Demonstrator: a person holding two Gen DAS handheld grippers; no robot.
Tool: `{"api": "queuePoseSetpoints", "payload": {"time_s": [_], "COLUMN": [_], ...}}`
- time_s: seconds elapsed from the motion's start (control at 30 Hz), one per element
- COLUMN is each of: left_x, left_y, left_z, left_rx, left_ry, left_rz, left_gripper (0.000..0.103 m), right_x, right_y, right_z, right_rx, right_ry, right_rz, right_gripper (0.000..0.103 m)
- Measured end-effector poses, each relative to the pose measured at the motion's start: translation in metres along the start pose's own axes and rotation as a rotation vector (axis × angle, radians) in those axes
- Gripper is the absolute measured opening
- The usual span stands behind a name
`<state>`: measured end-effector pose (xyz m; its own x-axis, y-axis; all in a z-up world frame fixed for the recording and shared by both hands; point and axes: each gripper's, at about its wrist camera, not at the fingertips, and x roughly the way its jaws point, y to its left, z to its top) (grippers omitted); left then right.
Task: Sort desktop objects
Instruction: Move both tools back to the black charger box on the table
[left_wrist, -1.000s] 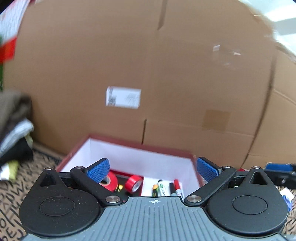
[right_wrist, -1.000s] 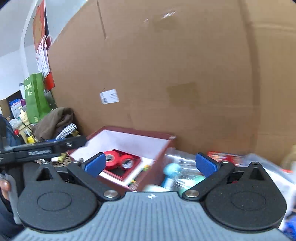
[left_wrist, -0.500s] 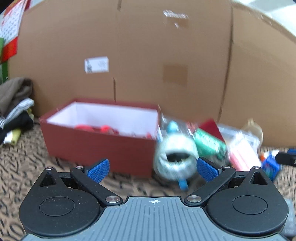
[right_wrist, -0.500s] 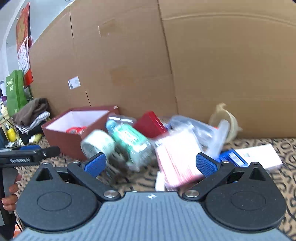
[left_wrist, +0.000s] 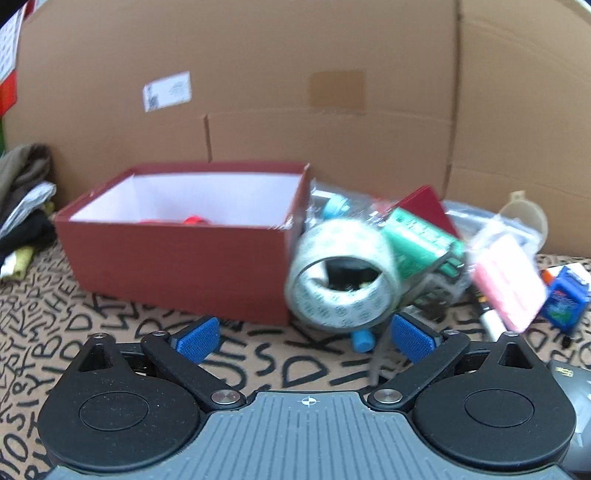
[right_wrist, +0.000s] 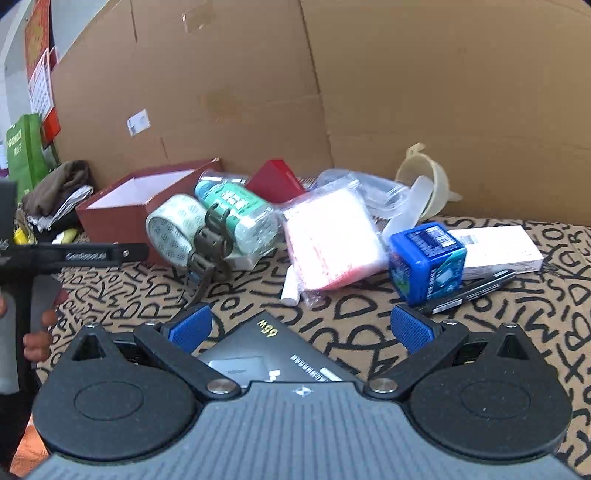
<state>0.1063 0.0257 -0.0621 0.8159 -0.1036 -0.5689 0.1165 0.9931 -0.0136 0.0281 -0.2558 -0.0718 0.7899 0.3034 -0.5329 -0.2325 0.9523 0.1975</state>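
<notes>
Change: both views have swung from the dark red cardboard box (left_wrist: 177, 258) towards the clutter at its right; the box now sits centre-left in the left view.
Surface: tan cloth with black scrawled letters (right_wrist: 369, 317), flat.
Room: creased brown corrugated cardboard wall (right_wrist: 406, 92) fills the upper frame; folded clothes (left_wrist: 22, 206) at far left.
Left gripper (left_wrist: 303, 338): blue ribbed pads spread wide, empty, just before the printed clear tape roll (left_wrist: 341, 273).
Right gripper (right_wrist: 301, 328): fingers spread, empty, above a glossy black flat box (right_wrist: 266, 354).
Clutter: green-labelled cylinder (right_wrist: 236, 206), pink crinkled plastic packet (right_wrist: 328, 236), blue cube box (right_wrist: 424, 258), white carton (right_wrist: 498, 251), beige funnel (right_wrist: 428, 181).
Sorted: red tape, blurred, inside the box.
</notes>
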Motion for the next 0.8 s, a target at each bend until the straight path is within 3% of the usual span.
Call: {"api": "queuePoseSetpoints", "payload": {"time_s": [0.37,0.5,0.7,0.8], "left_x": [-0.011,-0.01,-0.011,-0.012], "left_y": [-0.035,-0.048,-0.047,-0.044], "left_z": [-0.021,-0.025,-0.03,-0.029], "left_rx": [0.134,0.175,0.177,0.164], "left_ry": [0.11,0.134,0.175,0.183], "left_rz": [-0.323,-0.41,-0.428,-0.423], "left_gripper": [0.1,0.097,0.096,0.096], "right_x": [-0.011,-0.008,0.009,0.018], "right_y": [-0.006,-0.009,0.006,0.011], "right_z": [-0.033,-0.036,-0.026,-0.018], "right_rx": [0.048,0.071,-0.062,-0.105], "right_ry": [0.188,0.19,0.128,0.112], "right_rz": [0.106,0.158,0.232,0.22], "right_gripper": [0.102,0.101,0.095,0.095]}}
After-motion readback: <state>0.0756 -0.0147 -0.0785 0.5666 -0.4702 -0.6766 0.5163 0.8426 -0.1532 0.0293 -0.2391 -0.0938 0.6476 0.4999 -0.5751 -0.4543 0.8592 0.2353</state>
